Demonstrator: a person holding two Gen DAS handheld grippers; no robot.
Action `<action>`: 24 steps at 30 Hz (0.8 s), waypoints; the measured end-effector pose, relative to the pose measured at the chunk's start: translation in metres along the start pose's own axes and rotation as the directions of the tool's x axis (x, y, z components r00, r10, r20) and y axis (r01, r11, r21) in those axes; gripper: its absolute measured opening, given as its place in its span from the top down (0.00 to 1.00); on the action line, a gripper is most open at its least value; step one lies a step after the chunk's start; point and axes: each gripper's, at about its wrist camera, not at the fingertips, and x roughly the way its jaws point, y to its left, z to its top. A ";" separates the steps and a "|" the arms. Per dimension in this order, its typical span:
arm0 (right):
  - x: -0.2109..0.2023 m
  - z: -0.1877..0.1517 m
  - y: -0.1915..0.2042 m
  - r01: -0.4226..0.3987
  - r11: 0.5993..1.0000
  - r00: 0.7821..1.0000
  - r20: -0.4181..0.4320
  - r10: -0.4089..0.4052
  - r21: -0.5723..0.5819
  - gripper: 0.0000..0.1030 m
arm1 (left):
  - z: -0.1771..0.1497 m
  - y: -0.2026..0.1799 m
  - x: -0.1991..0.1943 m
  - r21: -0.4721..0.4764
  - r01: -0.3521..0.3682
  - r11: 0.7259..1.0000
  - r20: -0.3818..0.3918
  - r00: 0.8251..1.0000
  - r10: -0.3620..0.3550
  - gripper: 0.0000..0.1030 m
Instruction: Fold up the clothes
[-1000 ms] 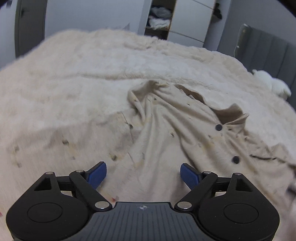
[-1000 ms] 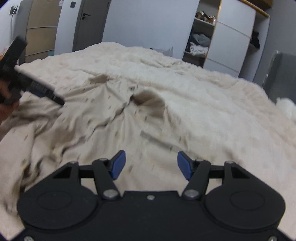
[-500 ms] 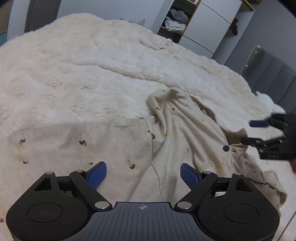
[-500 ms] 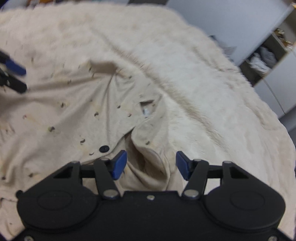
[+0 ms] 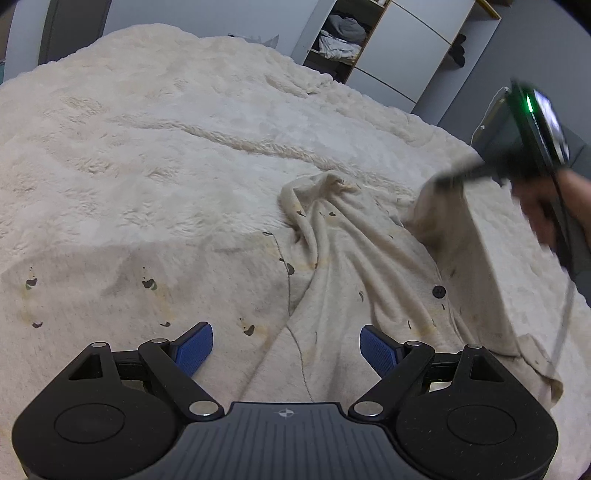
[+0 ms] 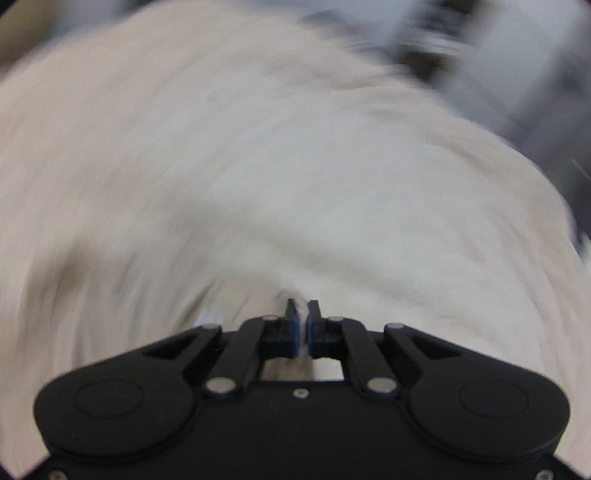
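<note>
A beige button shirt (image 5: 354, 266) with small dark prints lies crumpled on the fluffy cream bedspread (image 5: 147, 147). My left gripper (image 5: 286, 347) is open and empty, low over the shirt's near part. My right gripper (image 6: 303, 317) is shut on a fold of the shirt's cloth; its view is heavily blurred by motion. In the left wrist view the right gripper (image 5: 447, 179) shows at the right, lifting the shirt's collar side off the bed.
An open wardrobe (image 5: 343, 33) with piled clothes stands behind the bed. A grey headboard (image 5: 498, 125) is at the far right. A dark door (image 5: 62, 29) is at the back left.
My right gripper has shut on the shirt's collar side and pulls it up and away fast. My left gripper stays open over the shirt's near part.
</note>
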 end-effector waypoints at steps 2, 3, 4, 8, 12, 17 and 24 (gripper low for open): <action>0.010 0.002 -0.001 -0.022 0.999 0.999 -0.032 0.024 0.044 0.95 | 0.000 0.000 0.001 0.000 -0.002 1.000 -0.004 1.000 0.002 0.19; 0.020 0.001 0.003 -0.051 0.998 0.996 -0.077 0.054 0.039 0.88 | 0.000 0.001 0.002 -0.001 -0.003 1.000 -0.005 1.000 0.003 0.19; 0.025 -0.001 0.006 -0.078 0.996 0.991 -0.105 0.081 0.032 0.86 | 0.000 0.001 0.002 -0.002 -0.003 1.000 -0.006 1.000 0.003 0.19; 0.027 -0.012 0.007 -0.169 0.985 0.970 -0.178 0.164 -0.016 0.75 | 0.002 0.005 0.000 -0.018 0.003 1.000 -0.001 1.000 -0.003 0.19; 0.009 -0.014 -0.011 -0.148 0.987 0.984 -0.112 0.141 -0.057 0.60 | 0.004 0.008 -0.001 -0.027 0.008 1.000 -0.002 1.000 -0.008 0.19; -0.005 -0.006 -0.036 -0.222 0.975 0.972 -0.080 0.221 -0.006 0.60 | 0.004 0.007 0.000 -0.027 0.011 1.000 -0.009 1.000 -0.012 0.19; 0.023 -0.025 -0.011 -0.346 0.934 0.898 -0.318 0.304 -0.084 0.78 | 0.004 0.008 0.001 -0.031 0.014 0.999 -0.011 1.000 -0.014 0.19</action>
